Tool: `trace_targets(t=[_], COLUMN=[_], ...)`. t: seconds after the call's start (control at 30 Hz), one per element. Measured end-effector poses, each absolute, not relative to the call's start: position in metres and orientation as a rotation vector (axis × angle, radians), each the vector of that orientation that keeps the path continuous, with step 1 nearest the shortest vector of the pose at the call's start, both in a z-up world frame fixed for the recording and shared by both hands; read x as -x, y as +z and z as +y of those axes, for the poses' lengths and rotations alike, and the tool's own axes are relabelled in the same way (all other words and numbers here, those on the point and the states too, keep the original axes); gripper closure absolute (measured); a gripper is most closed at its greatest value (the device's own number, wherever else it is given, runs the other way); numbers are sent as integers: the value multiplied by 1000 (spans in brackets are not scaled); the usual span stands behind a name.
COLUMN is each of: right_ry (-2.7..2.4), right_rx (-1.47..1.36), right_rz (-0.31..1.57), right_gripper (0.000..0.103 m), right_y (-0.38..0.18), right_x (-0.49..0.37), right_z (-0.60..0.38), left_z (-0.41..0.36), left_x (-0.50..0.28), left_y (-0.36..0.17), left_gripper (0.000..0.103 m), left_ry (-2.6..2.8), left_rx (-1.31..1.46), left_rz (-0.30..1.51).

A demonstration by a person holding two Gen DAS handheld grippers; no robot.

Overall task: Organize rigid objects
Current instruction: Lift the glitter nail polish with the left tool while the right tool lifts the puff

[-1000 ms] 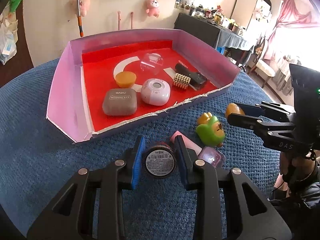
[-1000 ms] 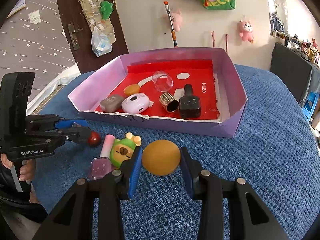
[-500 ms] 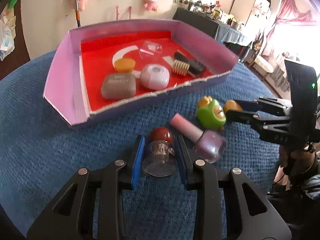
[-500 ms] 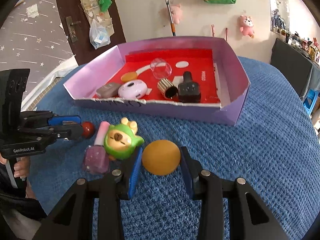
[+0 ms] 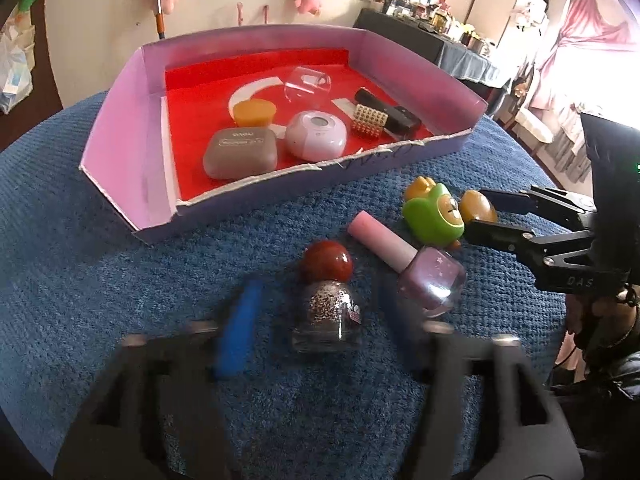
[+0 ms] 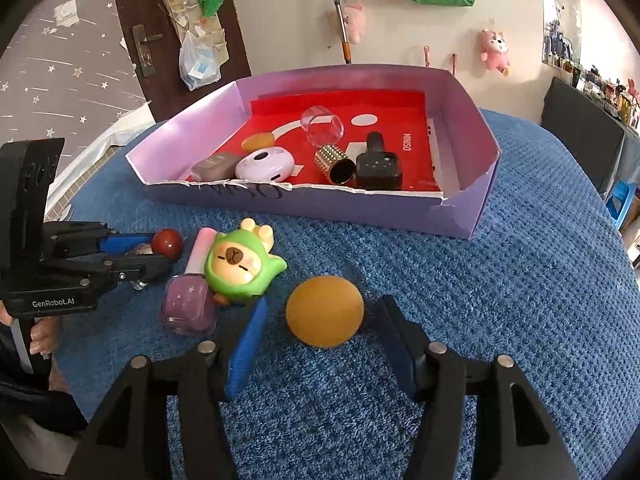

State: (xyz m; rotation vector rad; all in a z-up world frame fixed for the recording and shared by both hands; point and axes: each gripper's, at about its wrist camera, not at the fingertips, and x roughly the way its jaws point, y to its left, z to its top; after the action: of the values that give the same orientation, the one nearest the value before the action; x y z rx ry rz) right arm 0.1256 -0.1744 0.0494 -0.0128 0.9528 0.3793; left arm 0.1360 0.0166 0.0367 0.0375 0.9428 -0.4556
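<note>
The box (image 6: 460,216) holds a gray case (image 5: 240,152), white case (image 5: 316,136) and black bottle (image 6: 378,164). Both grippers' fingers spread apart: left gripper (image 5: 320,320) around the glitter bottle (image 5: 326,312), right gripper (image 6: 320,344) around the orange ball (image 6: 325,311), touching neither.

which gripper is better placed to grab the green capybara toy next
Right, probably. The right gripper is open around the orange ball, with the green capybara toy just beside its left finger. The left gripper is open around the glitter bottle, with the pink polish bottle between.

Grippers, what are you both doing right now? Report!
Left gripper open around glitter bottle. Right gripper open around orange ball. Both on blue cloth, outside tray.
</note>
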Motion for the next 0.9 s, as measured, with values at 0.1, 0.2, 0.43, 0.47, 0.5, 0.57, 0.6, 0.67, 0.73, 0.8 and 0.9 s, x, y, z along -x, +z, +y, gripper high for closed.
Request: trace_targets(t=[0.1, 0.2, 0.43, 0.47, 0.5, 0.57, 0.6, 0.67, 0.73, 0.8, 0.9], right_ry=[379, 380, 380, 381, 379, 373, 371, 363, 361, 359, 371], right_rx=[5, 0, 2, 3, 5, 10, 11, 10, 9, 12, 13], right_rz=[956, 957, 956, 956, 956, 957, 956, 954, 951, 946, 942], right_gripper=[42, 42, 36, 36, 35, 35, 35, 36, 40, 63, 63], right_y=[49, 49, 49, 49, 48, 48, 48, 47, 47, 47, 47], right_x=[-127, -127, -127, -127, -128, -129, -130, -131, -132, -132, -132], right_z=[-175, -176, -176, -176, -176, -175, -175, -175, -175, -174, -173], left_z=[19, 21, 19, 18, 15, 12, 10, 6, 4, 5, 4], left_x=[-135, -138, -140, -140, -140, -141, -141, -139, -138, -137, -136], left_y=[39, 36, 35, 34, 34, 33, 31, 30, 30, 32, 33], left_gripper=[33, 33, 33, 33, 33, 33, 34, 48, 67, 75, 75], left_ry=[-448, -436, -431, -428, -424, -421, -416, -379, -384, -410, -403], left_rx=[-31, -24, -38, -46, -56, -73, -84, -128, -144, -119, -127], left_rz=[927, 941, 946, 944, 943, 937, 935, 912, 902, 902, 896])
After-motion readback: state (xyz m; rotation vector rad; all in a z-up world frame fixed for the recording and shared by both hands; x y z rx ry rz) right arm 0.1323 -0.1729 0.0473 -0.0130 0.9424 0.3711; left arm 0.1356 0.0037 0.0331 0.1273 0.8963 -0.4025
